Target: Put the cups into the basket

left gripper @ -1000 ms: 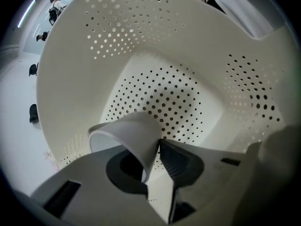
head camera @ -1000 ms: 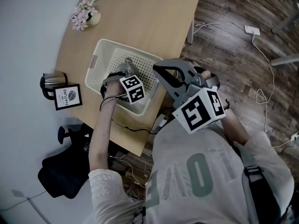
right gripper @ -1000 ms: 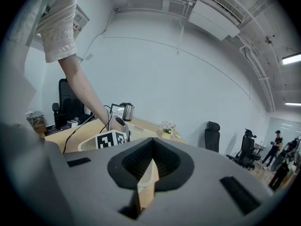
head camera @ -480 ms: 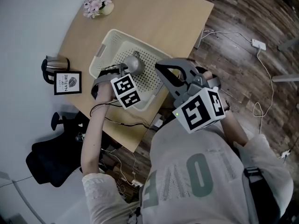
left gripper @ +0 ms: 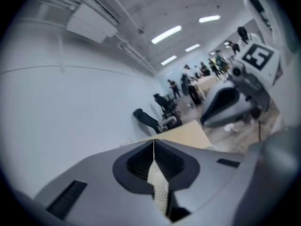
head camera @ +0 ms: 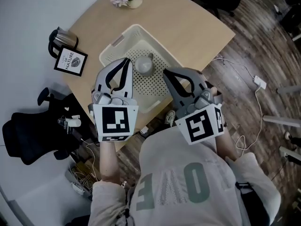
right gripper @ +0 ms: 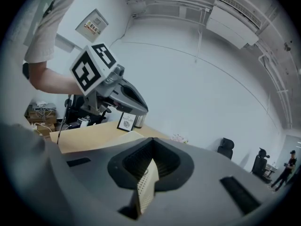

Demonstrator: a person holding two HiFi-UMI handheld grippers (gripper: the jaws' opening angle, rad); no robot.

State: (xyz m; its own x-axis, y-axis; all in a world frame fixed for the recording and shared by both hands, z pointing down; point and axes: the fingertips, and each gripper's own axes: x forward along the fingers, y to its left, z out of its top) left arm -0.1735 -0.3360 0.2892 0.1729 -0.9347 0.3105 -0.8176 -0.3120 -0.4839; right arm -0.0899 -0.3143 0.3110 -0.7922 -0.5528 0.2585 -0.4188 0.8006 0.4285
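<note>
Head view: your left gripper (head camera: 125, 61) and right gripper (head camera: 167, 72) hover above the basket (head camera: 157, 86) on the table (head camera: 197, 22); one cup (head camera: 144, 65) lies inside it | Left gripper view: jaws together, nothing between them | Right gripper view: jaws together, empty; a picture frame (right gripper: 127, 121) stands on the table beyond.

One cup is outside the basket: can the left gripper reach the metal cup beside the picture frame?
Probably yes. The left gripper hangs shut and empty above the basket; only bare table lies between it and the metal cup. The picture frame stands close beside the cup and may crowd the jaws.
</note>
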